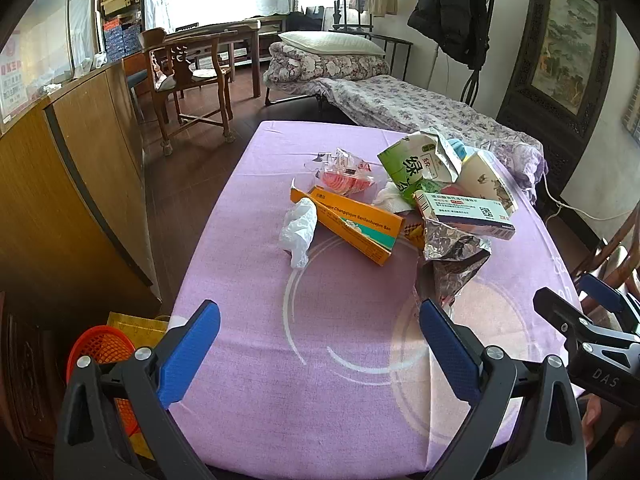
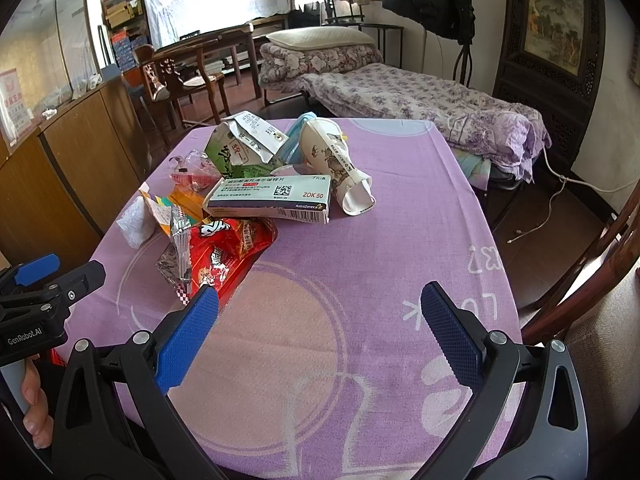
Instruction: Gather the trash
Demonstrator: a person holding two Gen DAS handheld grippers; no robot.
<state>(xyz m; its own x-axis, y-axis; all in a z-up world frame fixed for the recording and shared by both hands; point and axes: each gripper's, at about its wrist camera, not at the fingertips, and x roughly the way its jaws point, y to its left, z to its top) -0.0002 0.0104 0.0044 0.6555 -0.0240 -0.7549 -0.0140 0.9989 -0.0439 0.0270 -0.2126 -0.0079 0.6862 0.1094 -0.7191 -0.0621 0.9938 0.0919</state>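
Note:
A heap of trash lies on the purple tablecloth (image 1: 320,380): an orange box (image 1: 352,224), a crumpled white tissue (image 1: 299,230), a green carton (image 1: 416,164), a white medicine box (image 2: 272,200), a red snack wrapper (image 2: 228,250) with its foil side (image 1: 454,256) up, a clear plastic pack (image 1: 346,176) and a crushed paper cup (image 2: 340,168). My left gripper (image 1: 320,354) is open above the near cloth, short of the heap. My right gripper (image 2: 320,340) is open too, its left finger (image 2: 188,340) near the red wrapper's edge.
An orange basket (image 1: 102,352) and a yellow bag (image 1: 138,326) stand on the floor left of the table. A wooden counter (image 1: 60,184) runs along the left. A wooden chair (image 2: 592,300) is at the right, and a bed (image 2: 420,96) behind the table.

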